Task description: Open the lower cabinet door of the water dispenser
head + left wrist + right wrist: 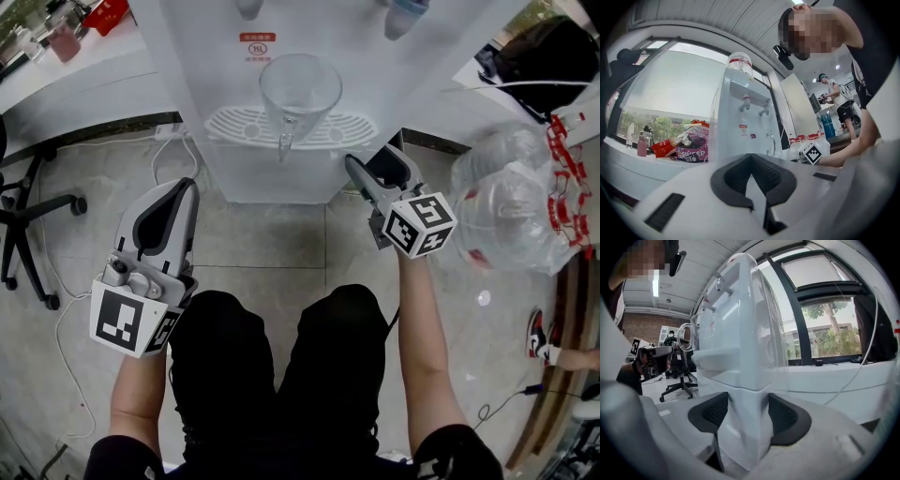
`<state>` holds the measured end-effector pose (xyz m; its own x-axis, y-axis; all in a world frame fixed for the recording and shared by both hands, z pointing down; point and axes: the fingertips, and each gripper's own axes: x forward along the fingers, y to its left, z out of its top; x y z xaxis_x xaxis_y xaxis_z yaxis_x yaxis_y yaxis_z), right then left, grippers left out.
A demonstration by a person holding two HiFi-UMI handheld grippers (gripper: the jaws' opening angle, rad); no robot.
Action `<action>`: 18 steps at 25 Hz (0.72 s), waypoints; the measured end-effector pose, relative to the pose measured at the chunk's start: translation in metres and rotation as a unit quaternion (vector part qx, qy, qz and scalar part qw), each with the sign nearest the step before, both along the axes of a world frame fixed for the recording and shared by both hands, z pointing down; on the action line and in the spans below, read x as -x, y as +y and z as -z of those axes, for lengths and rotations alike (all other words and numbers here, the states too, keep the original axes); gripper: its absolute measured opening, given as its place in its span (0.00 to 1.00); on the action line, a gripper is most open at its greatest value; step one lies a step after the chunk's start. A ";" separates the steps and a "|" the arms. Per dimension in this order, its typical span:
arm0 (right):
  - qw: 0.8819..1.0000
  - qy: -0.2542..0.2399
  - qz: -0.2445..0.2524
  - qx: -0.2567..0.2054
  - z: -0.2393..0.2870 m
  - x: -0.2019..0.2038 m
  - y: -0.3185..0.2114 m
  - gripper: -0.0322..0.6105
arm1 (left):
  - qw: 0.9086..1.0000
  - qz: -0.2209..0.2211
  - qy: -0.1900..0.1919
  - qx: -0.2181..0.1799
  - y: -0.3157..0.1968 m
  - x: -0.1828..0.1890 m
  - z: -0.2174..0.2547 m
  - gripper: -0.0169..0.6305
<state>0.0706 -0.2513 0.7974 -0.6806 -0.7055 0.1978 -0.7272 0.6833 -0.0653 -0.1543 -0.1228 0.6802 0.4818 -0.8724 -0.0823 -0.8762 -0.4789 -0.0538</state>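
The white water dispenser (281, 37) stands in front of me, with a clear glass jug (298, 94) on its drip tray. Its lower cabinet door (272, 183) sits below the tray and looks closed against the body. My right gripper (361, 178) is at the cabinet's right front corner. In the right gripper view that corner edge (745, 427) fills the space between the two dark pads, which touch it on both sides. My left gripper (178, 192) hangs to the left, short of the dispenser (745, 126), shut with nothing between its pads (736, 173).
An office chair (28, 216) stands at the far left, with a white cable (66, 347) lying on the tiled floor. A clear plastic bag of bottles (516, 206) sits close to the right. White counters run behind on both sides. Another person (836, 98) stands far off.
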 end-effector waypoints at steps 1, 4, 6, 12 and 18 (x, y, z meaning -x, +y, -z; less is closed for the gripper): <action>1.000 -0.001 0.002 -0.001 0.000 0.000 0.001 0.47 | 1.000 0.002 0.000 0.001 0.001 0.000 -0.001 0.04; 1.000 -0.003 0.008 -0.005 -0.002 -0.001 0.002 0.46 | 1.000 0.004 -0.003 0.002 0.002 -0.003 -0.002 0.04; 1.000 -0.003 0.010 -0.007 -0.002 -0.001 0.002 0.45 | 1.000 0.003 -0.006 0.001 0.001 -0.006 -0.002 0.04; 1.000 -0.006 0.012 -0.008 -0.002 -0.003 0.003 0.44 | 1.000 0.009 -0.005 0.001 -0.004 -0.007 -0.002 0.04; 1.000 -0.009 0.014 -0.011 -0.002 -0.005 0.011 0.43 | 1.000 0.008 -0.005 0.002 -0.007 -0.008 -0.004 0.04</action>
<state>0.0755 -0.2403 0.7995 -0.7036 -0.6899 0.1704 -0.7065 0.7048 -0.0636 -0.1463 -0.1298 0.6842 0.4690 -0.8800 -0.0747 -0.8830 -0.4654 -0.0612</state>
